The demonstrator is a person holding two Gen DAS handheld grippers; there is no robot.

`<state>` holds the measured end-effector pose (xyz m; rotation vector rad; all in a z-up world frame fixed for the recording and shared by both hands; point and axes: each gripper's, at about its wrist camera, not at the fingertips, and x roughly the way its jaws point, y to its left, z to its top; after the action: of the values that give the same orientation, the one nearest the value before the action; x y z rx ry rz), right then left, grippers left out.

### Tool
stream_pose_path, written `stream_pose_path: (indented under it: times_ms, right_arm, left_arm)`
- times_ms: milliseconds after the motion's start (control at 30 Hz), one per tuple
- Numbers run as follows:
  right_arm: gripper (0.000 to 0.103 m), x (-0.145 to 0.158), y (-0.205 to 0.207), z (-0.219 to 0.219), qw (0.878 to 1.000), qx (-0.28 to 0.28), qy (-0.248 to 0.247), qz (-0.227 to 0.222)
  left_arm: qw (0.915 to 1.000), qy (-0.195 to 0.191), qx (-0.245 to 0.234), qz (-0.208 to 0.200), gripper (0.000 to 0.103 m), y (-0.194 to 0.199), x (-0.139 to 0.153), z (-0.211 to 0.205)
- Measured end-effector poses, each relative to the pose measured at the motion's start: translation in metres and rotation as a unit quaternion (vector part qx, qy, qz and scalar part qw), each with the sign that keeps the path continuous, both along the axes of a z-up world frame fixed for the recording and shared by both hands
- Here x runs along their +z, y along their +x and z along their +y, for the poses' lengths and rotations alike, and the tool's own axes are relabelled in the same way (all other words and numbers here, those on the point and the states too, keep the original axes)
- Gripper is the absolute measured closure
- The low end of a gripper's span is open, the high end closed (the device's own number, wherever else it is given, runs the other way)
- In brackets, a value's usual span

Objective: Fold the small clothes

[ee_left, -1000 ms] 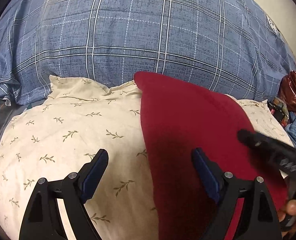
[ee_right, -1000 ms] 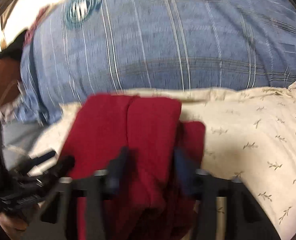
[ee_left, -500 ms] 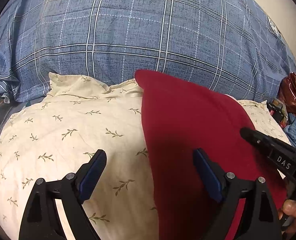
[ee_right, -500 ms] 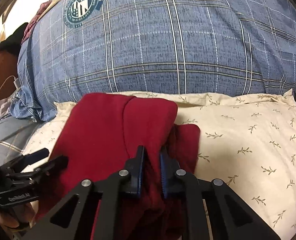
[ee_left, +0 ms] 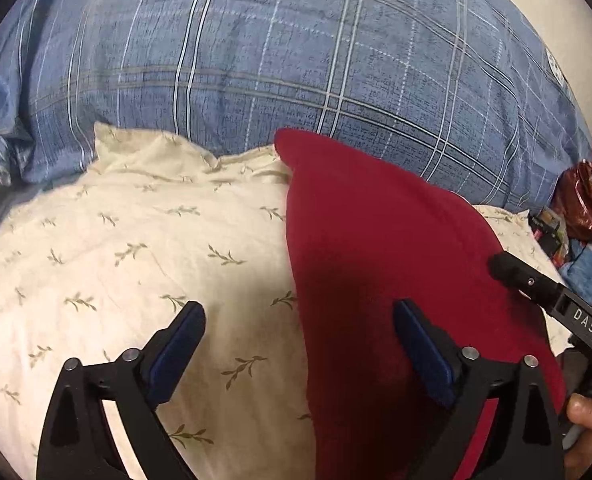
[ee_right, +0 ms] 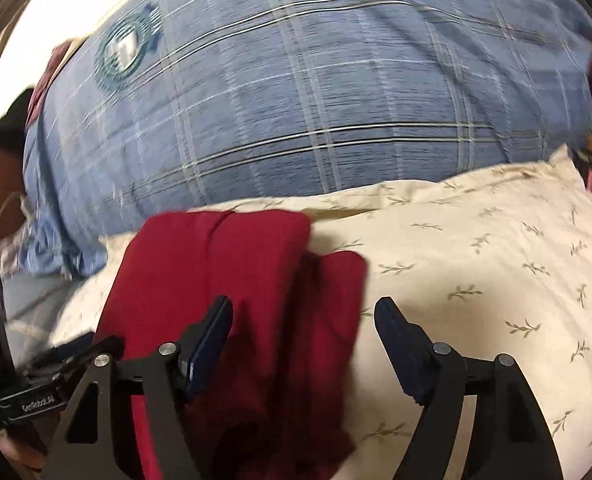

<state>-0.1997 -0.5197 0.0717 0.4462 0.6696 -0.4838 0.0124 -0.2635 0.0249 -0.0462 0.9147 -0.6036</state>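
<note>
A dark red garment (ee_left: 383,264) lies folded on a cream pillow with a leaf print (ee_left: 136,264). In the right wrist view the red garment (ee_right: 232,264) shows a folded flap on top and a lower layer sticking out to the right. My left gripper (ee_left: 299,316) is open and empty, above the garment's left edge. My right gripper (ee_right: 303,316) is open and empty, over the garment's right part. The right gripper's finger (ee_left: 511,272) shows at the garment's right side in the left wrist view.
A large blue plaid pillow (ee_left: 296,64) rises behind the cream pillow (ee_right: 495,264). Dark red and blue clutter (ee_left: 583,208) lies at the far right. The left gripper's body (ee_right: 24,384) shows at the lower left of the right wrist view.
My right gripper was shut on the red garment half a second ago and has opened and let go. The right wrist view has shifted. The left gripper stayed open and barely moved.
</note>
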Motion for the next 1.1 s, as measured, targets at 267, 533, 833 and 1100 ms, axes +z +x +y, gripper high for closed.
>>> stream_pose_path:
  times_ms: [267, 533, 833, 1100]
  right_arm:
    - [0.019, -0.030, 0.003, -0.026, 0.991, 0.026, 0.125, -0.027]
    - [0.033, -0.031, 0.011, -0.014, 0.992, 0.058, 0.114, -0.024]
    - [0.053, -0.021, 0.012, 0.000, 0.994, 0.073, 0.085, -0.019]
    - [0.045, -0.026, 0.010, -0.007, 0.991, 0.068, 0.109, -0.022]
  left_arm:
    - [0.9988, -0.034, -0.004, 0.035, 0.001, 0.016, -0.012, 0.003]
    - [0.9985, -0.040, -0.010, 0.036, 0.001, 0.017, -0.018, 0.000]
    - [0.9952, -0.050, -0.083, 0.013, 0.049, 0.002, -0.010, -0.011]
    - [0.9954, -0.059, -0.056, 0.051, 0.024, 0.019, -0.015, -0.003]
